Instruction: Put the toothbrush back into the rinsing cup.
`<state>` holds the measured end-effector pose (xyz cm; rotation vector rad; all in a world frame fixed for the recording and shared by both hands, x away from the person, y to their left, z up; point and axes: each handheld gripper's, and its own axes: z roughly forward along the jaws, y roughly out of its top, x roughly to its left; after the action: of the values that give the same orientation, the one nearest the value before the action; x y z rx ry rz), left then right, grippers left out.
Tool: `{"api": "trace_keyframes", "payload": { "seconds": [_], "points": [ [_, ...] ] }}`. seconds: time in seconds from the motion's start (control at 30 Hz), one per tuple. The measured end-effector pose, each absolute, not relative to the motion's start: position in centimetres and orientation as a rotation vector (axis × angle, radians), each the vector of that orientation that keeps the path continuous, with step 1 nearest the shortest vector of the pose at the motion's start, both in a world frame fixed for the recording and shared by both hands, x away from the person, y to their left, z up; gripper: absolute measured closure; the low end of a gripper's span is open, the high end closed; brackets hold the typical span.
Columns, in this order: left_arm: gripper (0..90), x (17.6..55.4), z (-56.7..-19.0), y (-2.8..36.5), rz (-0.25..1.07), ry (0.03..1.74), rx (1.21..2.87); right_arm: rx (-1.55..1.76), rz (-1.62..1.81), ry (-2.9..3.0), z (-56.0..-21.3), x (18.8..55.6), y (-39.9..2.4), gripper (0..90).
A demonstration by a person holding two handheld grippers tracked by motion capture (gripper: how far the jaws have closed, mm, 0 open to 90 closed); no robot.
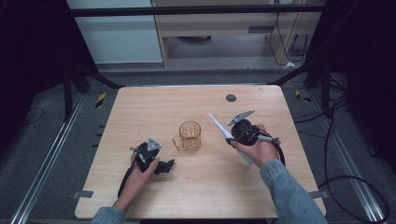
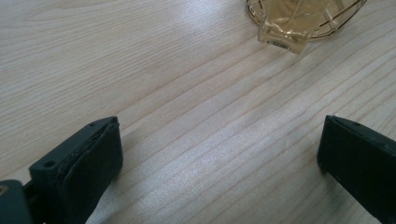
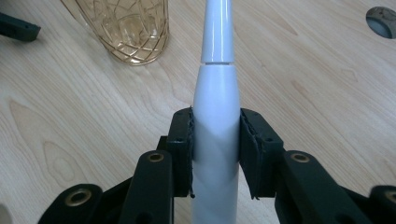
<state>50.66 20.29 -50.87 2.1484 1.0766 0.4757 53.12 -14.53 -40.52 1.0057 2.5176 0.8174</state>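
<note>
A lab: wooden table (image 1: 140, 196) amid black frame struts (image 1: 88, 74) and floor cables (image 1: 355, 179).

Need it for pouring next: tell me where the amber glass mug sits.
In the high view, the amber glass mug stands mid-table, between the two hand-held grippers, nearer the left hand-held gripper.

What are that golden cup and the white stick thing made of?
The cup looks like amber-tinted glass or clear plastic: see-through, glossy, with a gold criss-cross pattern. The white stick, clamped in the right gripper, looks like smooth glossy plastic, going by its even sheen and moulded seam. The table appears light wood or wood-look laminate, with visible grain.
</note>
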Motion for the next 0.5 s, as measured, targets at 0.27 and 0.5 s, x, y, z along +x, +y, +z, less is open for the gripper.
{"api": "trace_keyframes", "payload": {
  "seconds": [0.27, 0.5],
  "points": [
    [0.0, 50.7, -50.9, 20.3, 0.476, 1.076, 2.149, 1.011, 0.881, 2.474, -39.8, 53.1, -14.4, 66.9],
    [0.0, 50.7, -50.9, 20.3, 0.476, 1.078, 2.15, 1.021, 0.939, 2.427, -39.3, 53.1, -14.2, 66.9]
  ]
}}
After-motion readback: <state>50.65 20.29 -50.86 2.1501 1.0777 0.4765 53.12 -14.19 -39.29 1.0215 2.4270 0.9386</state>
